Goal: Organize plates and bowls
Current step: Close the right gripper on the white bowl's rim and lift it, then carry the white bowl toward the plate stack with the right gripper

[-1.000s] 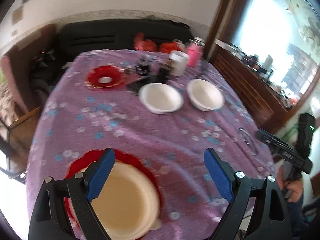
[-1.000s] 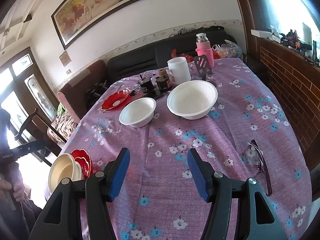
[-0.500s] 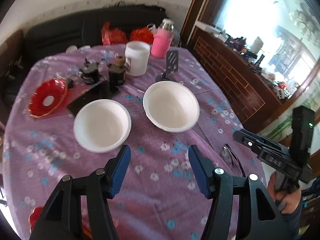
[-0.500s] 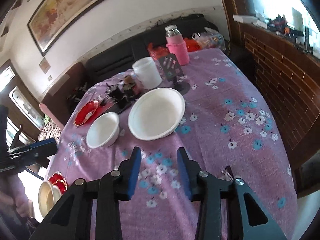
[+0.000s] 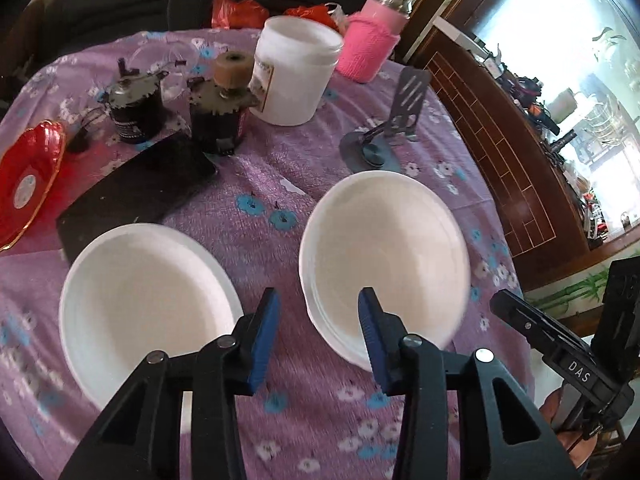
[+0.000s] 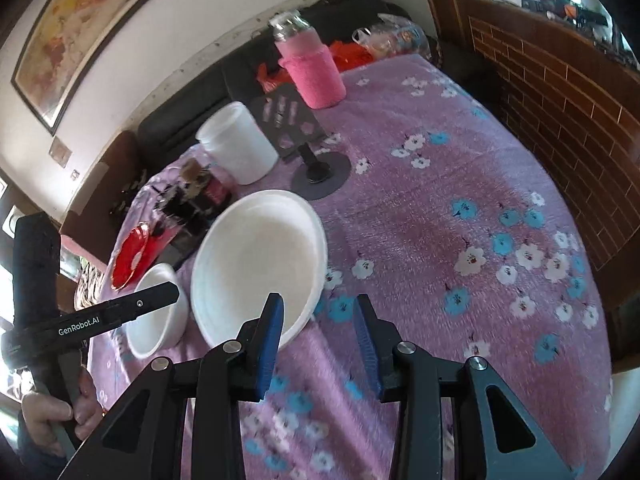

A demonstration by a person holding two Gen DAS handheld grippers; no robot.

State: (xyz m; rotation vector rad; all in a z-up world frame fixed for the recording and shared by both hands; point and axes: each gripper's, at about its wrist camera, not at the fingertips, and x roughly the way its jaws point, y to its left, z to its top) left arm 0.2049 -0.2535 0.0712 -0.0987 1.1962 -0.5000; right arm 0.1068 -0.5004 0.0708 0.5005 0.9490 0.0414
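Two white bowls sit on the purple flowered tablecloth (image 5: pixel 248 184). In the left wrist view the smaller bowl (image 5: pixel 144 304) is at the left and the wider bowl (image 5: pixel 384 256) at the right. My left gripper (image 5: pixel 318 332) is open and empty, with its right finger over the wider bowl's near rim and its left finger outside. In the right wrist view my right gripper (image 6: pixel 318 336) is open and empty, its left finger at the near rim of the wider bowl (image 6: pixel 256 264). The smaller bowl (image 6: pixel 154 312) lies to its left. A red plate (image 5: pixel 28 176) sits at the far left.
Behind the bowls stand a white jar (image 5: pixel 296 72), a pink-sleeved bottle (image 5: pixel 372 48), two dark motor-like parts (image 5: pixel 218 112), a black slab (image 5: pixel 136 192) and a phone stand (image 5: pixel 384 136). A brick-patterned wooden cabinet (image 6: pixel 560 92) runs along the right side.
Both grippers have moved forward toward the two white bowls and their jaws have narrowed. The left gripper left the red plate with the cream bowl, which is out of view now.
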